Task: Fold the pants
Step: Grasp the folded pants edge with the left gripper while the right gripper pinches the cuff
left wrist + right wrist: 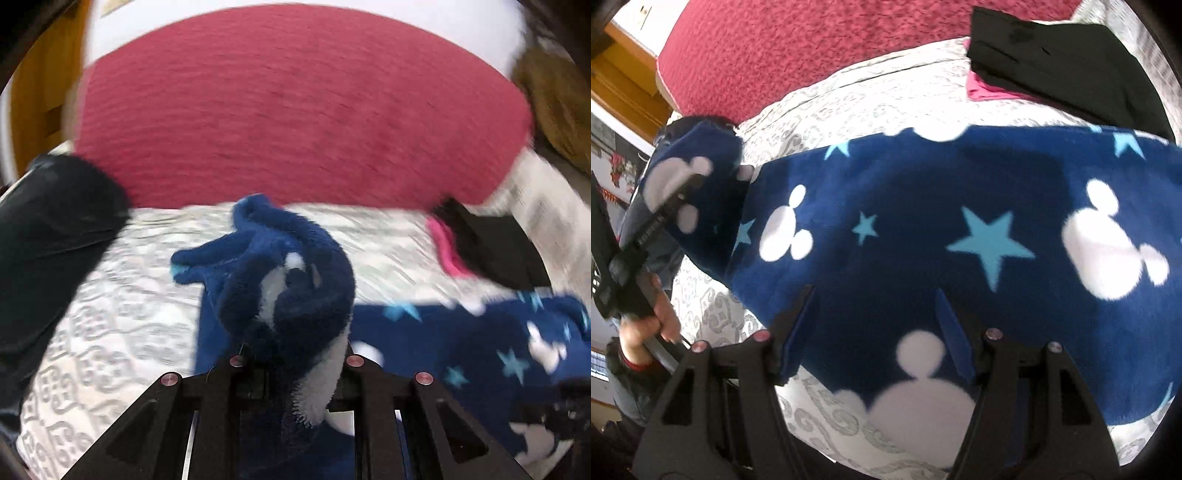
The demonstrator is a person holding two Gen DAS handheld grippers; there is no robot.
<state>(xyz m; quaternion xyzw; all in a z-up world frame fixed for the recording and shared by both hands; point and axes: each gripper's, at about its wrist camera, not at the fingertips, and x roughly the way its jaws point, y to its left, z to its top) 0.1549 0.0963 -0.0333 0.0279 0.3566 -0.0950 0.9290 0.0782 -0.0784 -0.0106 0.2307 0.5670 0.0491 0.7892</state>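
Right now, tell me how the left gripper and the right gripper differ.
The left gripper is shut on a bunched end of the blue fleece pants, lifting it off the bedspread. The right gripper stands open, its fingers over the flat part of the pants and pinching nothing. Both are black two-finger tools at the same pants.

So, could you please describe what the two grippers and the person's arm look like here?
Both grippers are matte black. The left gripper and the right gripper each have angular linkage arms with triangular cut-outs and round silver-pink pivot bolts. The right one's jaws carry blue pads. Seen from the right wrist, the left gripper has a black handle with pale lettering. The hand comes out of a dark sleeve with a red cuff edge.
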